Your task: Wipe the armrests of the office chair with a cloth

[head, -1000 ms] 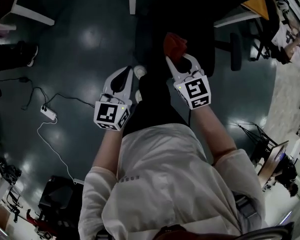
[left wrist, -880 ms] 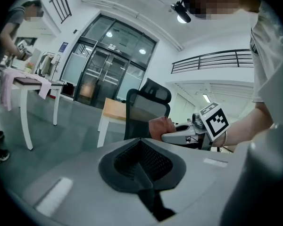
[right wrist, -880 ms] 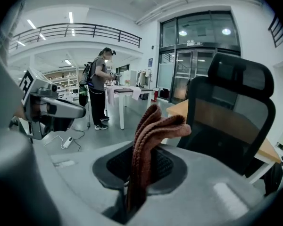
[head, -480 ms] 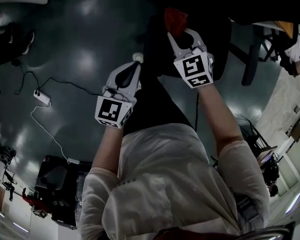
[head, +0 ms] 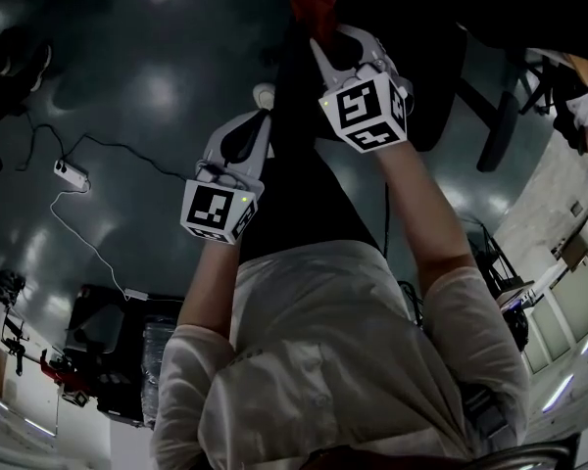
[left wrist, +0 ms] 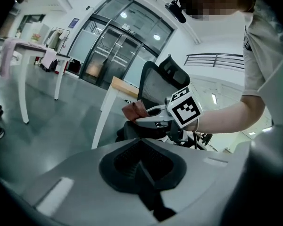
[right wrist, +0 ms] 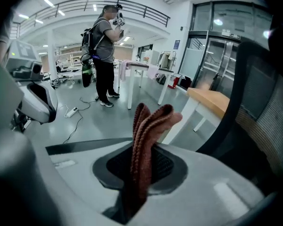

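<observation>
1. The right tool [head: 331,35] is clamped tight on a reddish-brown cloth [right wrist: 148,135]. The folded fabric stands up out of the pinched jaws with its loose end flopping forward.
2. Over the last second this tool has pushed forward and away from the person's body, carrying the cloth [head: 312,3] out ahead of it towards the dark office chair [head: 441,76].
3. The left tool [head: 258,123] has hardly shifted. It hangs lower and closer to the body, jaws pressed together on nothing, well apart from the cloth.
4. Seen from the left tool, the right tool [left wrist: 155,114] holds the cloth [left wrist: 133,111] just in front of the chair's mesh backrest [left wrist: 155,81], with a pale desk [left wrist: 120,86] beyond.
5. From the right tool's side the backrest [right wrist: 269,102] fills the right edge, close by.
6. A dark padded bar [head: 498,120] off to the right looks like an armrest, though it is too dim to be sure. The cloth is not touching it.
7. To my eye the reach has only just begun. The cloth is being brought to the chair and no wiping has started yet.
</observation>
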Demonstrator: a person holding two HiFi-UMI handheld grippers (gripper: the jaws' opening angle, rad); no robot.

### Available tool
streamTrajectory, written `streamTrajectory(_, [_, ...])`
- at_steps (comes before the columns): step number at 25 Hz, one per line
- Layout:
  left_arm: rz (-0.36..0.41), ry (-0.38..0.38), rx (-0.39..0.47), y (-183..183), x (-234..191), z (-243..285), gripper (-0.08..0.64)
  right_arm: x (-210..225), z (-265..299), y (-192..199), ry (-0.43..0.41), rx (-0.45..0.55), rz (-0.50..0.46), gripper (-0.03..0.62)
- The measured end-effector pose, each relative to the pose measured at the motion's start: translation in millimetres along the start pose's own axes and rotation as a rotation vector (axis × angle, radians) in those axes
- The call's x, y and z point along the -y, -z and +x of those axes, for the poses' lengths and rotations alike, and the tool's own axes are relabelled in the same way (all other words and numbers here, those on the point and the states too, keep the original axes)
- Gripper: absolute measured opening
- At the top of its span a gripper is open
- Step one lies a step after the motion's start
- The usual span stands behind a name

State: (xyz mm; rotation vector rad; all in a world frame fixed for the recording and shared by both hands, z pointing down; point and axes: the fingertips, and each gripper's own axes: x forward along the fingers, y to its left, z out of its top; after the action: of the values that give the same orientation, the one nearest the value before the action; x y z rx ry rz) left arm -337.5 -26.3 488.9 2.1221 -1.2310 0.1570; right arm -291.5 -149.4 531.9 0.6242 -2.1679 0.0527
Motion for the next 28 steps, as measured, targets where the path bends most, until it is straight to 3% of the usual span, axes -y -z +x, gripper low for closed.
streamTrajectory(16, [0.027, -0.044, 0.042, 8.3, -8.9, -28.9, 0.009, -65.7, -20.9, -4.6, -0.087, 0.014, 0.054, 0.049])
streamTrajectory(28, [0.048, -0.044, 0.072, 31.5, 8.9, -71.7, 0.009, -160.4, -63.6, 15.9, -0.150, 0.035, 0.038, 0.049])
